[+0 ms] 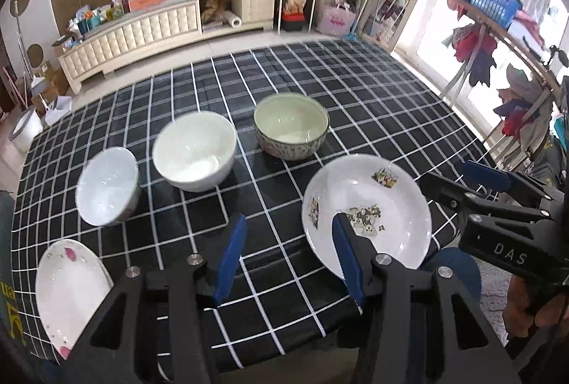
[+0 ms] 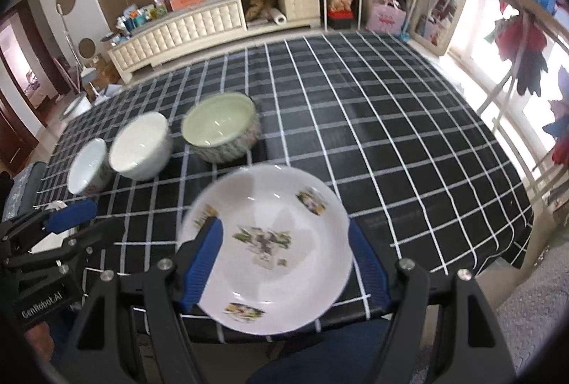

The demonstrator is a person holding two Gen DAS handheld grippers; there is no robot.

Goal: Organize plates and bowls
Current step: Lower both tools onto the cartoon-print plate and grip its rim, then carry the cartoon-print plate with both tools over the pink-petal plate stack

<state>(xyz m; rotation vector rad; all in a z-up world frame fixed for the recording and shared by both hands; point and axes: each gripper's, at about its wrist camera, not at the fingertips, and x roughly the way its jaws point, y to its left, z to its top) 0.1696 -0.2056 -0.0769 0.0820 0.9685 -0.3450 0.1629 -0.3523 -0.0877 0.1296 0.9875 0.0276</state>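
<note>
A white plate with flower prints (image 2: 274, 241) lies at the table's near edge; it also shows in the left wrist view (image 1: 370, 206). My right gripper (image 2: 284, 252) is open, its blue pads on either side of this plate, above it. My left gripper (image 1: 290, 252) is open and empty over the tablecloth, left of that plate. A second white plate with pink flowers (image 1: 69, 291) lies at the near left. Three bowls stand in a row: a small white one (image 1: 106, 186), a larger white one (image 1: 195, 151), and a green patterned one (image 1: 290, 126).
The table has a black cloth with a white grid (image 1: 373, 92). Its near edge runs just under both grippers. A cream cabinet (image 1: 160, 28) stands behind the table, and a clothes rack (image 1: 498, 46) stands to the right.
</note>
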